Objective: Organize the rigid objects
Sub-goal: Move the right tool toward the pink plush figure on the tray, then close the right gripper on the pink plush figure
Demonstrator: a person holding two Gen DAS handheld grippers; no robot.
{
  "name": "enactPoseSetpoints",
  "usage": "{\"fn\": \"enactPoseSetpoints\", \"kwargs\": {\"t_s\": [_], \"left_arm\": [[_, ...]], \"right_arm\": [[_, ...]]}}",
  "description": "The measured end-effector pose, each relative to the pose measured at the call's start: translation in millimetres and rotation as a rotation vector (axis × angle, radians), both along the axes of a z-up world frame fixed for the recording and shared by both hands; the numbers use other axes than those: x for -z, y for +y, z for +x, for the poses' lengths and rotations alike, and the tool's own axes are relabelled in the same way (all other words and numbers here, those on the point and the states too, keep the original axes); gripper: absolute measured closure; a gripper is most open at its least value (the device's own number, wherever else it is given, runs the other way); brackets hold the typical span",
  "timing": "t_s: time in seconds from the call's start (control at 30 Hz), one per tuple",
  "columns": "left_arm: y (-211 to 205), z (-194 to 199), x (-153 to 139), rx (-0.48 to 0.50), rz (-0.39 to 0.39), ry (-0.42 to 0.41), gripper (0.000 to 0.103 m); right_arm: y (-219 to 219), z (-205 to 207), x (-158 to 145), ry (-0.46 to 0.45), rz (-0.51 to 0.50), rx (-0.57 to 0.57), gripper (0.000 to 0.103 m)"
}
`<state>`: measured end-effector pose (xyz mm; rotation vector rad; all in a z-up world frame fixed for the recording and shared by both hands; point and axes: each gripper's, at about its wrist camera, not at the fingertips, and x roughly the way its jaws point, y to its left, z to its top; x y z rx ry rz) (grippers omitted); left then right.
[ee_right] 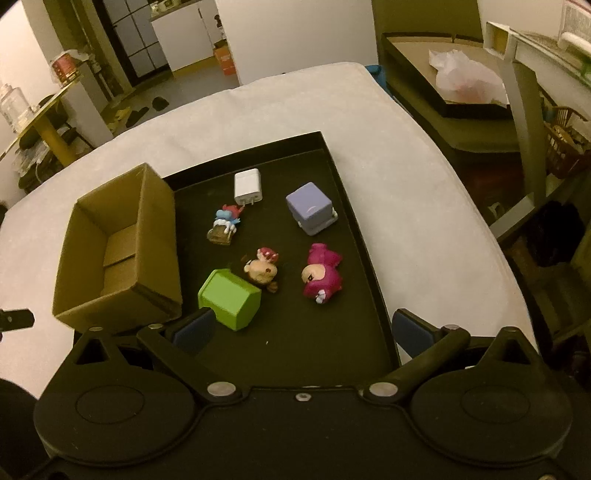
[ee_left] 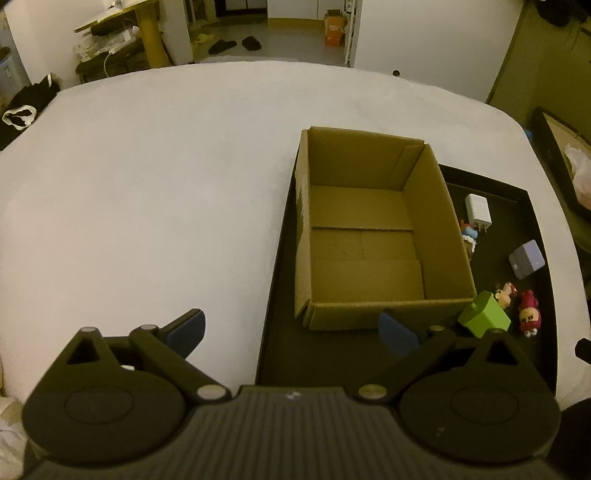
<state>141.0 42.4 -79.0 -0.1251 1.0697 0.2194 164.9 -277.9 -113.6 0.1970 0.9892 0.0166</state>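
An empty cardboard box point(ee_left: 365, 240) point(ee_right: 110, 254) stands on the left part of a black tray point(ee_right: 354, 206) point(ee_left: 277, 350). Beside it on the tray lie a green block point(ee_right: 231, 297) point(ee_left: 484, 314), a white charger point(ee_right: 248, 186) point(ee_left: 478, 212), a lilac cube point(ee_right: 312, 208) point(ee_left: 527, 258), a pink figurine point(ee_right: 321, 275) point(ee_left: 527, 314), a brown figurine point(ee_right: 263, 269) point(ee_left: 504, 293) and a blue figurine point(ee_right: 224, 223) point(ee_left: 469, 236). My left gripper point(ee_left: 291, 332) hangs open before the box's near wall. My right gripper point(ee_right: 303, 330) is open above the tray's near end, its left finger close to the green block.
The tray sits on a white-covered table point(ee_left: 147, 184) with wide bare cloth to the left. A low dark table with a plastic bag point(ee_right: 465, 77) stands off the right edge. Chairs, shoes and an orange box point(ee_left: 334, 27) are on the floor beyond.
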Motion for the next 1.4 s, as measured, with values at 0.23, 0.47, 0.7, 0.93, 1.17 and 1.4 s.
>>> {"fn": "enactPoseSetpoints", "kwargs": {"t_s": [0.23, 0.47, 0.7, 0.93, 1.17, 1.4], "left_arm": [[-4.1, 19.9, 17.5, -0.029, 0.038, 0.014, 0.006], [-1.7, 33.0, 29.9, -0.053, 0.073, 0.024, 0.010], [-2.0, 44.5, 40.4, -0.053, 0.109, 0.035, 0.021], [-7.0, 54.6, 51.2, -0.032, 0.109, 0.058, 0.041], [-6.9, 61.4, 57.4, -0.018, 0.122, 0.063, 0.061], [-7.9, 65.5, 64.6, 0.019, 0.098, 0.092, 0.089]], "right_arm": [[-5.8, 23.7, 21.0, 0.028, -0.011, 0.037, 0.003], [0.0, 39.1, 41.4, 0.055, -0.019, 0.024, 0.009], [5.6, 55.0, 59.0, 0.076, -0.031, 0.003, 0.014], [11.4, 66.7, 73.1, 0.080, -0.065, -0.028, 0.020], [16.1, 71.7, 84.7, 0.089, -0.070, -0.055, 0.025], [20.0, 80.0, 93.1, 0.085, -0.125, -0.059, 0.026]]}}
